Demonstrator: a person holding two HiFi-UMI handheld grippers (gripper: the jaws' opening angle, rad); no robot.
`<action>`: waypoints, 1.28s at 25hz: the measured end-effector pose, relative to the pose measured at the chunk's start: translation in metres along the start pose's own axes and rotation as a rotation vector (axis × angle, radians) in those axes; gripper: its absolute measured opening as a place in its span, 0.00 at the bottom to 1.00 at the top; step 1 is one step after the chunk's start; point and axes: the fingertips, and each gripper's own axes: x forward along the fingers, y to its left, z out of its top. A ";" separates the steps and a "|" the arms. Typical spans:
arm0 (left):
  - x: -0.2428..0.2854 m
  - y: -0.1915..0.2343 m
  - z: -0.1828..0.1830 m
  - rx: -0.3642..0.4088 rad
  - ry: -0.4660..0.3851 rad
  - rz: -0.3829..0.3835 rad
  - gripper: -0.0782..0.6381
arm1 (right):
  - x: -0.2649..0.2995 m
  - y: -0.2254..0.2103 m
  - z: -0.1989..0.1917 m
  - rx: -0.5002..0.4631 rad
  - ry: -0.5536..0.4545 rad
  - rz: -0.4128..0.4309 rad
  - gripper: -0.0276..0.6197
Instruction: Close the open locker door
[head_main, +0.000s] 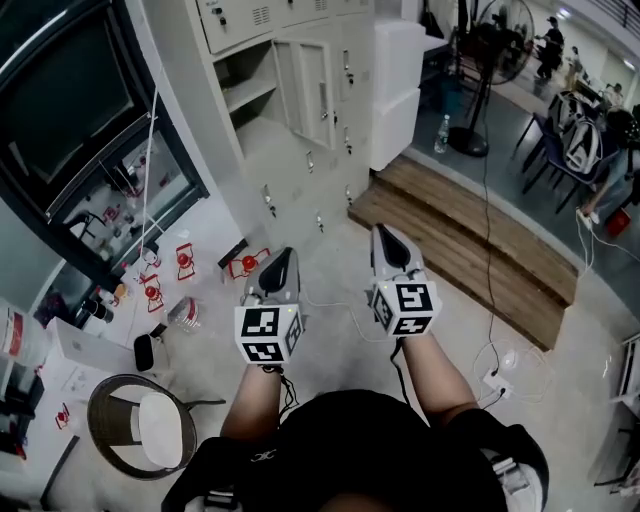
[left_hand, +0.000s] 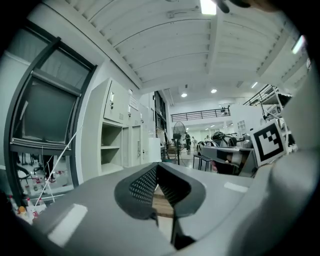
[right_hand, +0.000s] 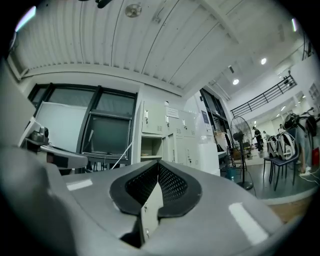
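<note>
A bank of pale lockers (head_main: 300, 150) stands ahead of me. One upper compartment (head_main: 247, 88) is open and shows a shelf, and its door (head_main: 303, 88) is swung out to the right of it. Both grippers hang level well short of the lockers, touching nothing. The left gripper (head_main: 285, 256) and the right gripper (head_main: 384, 234) are shut and empty. In the left gripper view the left gripper (left_hand: 157, 167) has its pads together, with the open compartment (left_hand: 111, 148) far off to the left. The right gripper view shows the right gripper (right_hand: 159, 164) shut below that compartment (right_hand: 150, 148).
A wooden step platform (head_main: 470, 250) lies to the right of the lockers, with a standing fan (head_main: 495, 45) behind it. White blocks (head_main: 396, 90) stand beside the lockers. Small red items (head_main: 185, 260) and a round stool (head_main: 140, 425) are at left. A cable (head_main: 490, 330) runs across the floor.
</note>
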 end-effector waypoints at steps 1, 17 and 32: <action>0.001 -0.003 0.001 -0.002 -0.004 0.003 0.11 | -0.001 -0.003 0.000 -0.002 0.000 0.003 0.06; 0.033 -0.035 -0.004 -0.007 -0.028 0.025 0.11 | 0.002 -0.047 -0.004 -0.012 -0.012 0.028 0.06; 0.159 -0.004 -0.012 -0.017 -0.043 0.021 0.11 | 0.113 -0.101 -0.020 -0.029 -0.020 0.043 0.06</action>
